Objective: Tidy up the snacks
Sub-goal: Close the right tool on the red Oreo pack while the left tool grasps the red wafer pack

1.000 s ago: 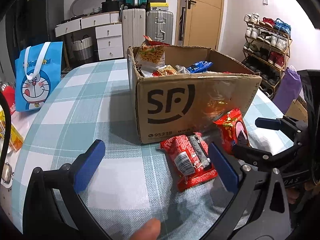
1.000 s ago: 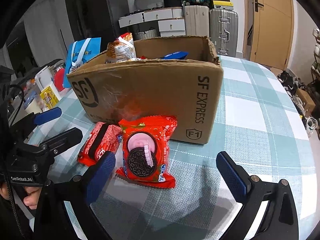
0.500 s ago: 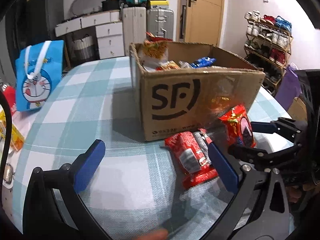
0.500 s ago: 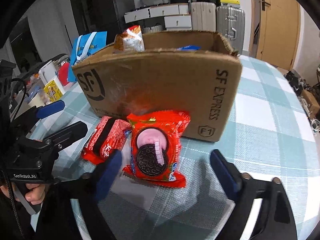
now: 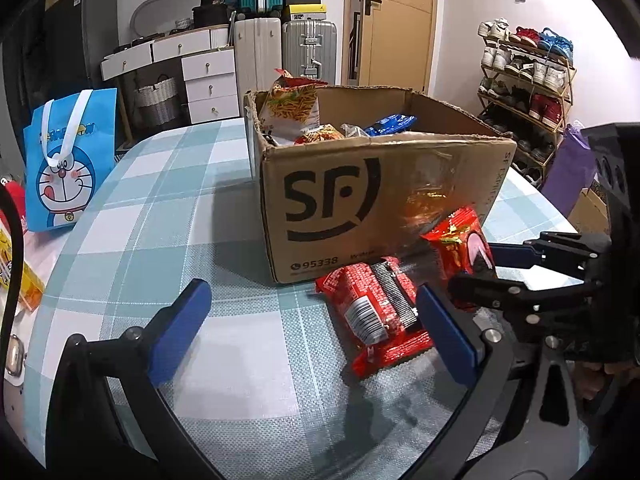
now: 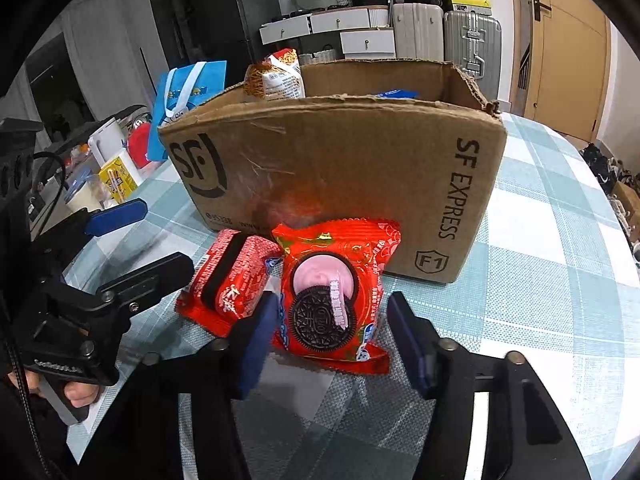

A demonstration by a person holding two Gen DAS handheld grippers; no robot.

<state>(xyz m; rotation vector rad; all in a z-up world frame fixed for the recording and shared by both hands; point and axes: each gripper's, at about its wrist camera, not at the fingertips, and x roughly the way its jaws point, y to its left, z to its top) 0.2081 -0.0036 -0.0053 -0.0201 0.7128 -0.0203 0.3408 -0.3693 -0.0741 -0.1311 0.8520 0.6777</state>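
A red Oreo pack [image 6: 332,280] leans on the front of the SF cardboard box [image 6: 340,168], which holds several snack bags. My right gripper [image 6: 330,316] is closing around the pack's lower half, with its blue pads at the pack's two side edges. In the left wrist view the same pack [image 5: 456,240] stands between the right gripper's fingers [image 5: 472,292]. A red wafer pack [image 5: 376,308] lies flat on the checked tablecloth just left of it. My left gripper [image 5: 310,296] is open, and the wafer pack lies just inside its right finger.
A blue cartoon bag [image 5: 60,168] stands at the table's left edge, with a yellow carton [image 6: 120,176] and other clutter near it. Suitcases and drawers [image 5: 208,80] line the far wall, and a shoe rack [image 5: 528,80] stands on the right. The table [image 6: 540,240] extends right of the box.
The right gripper's jaws have closed from wide open to the Oreo pack's edges. Both cameras have edged a little closer to the box.
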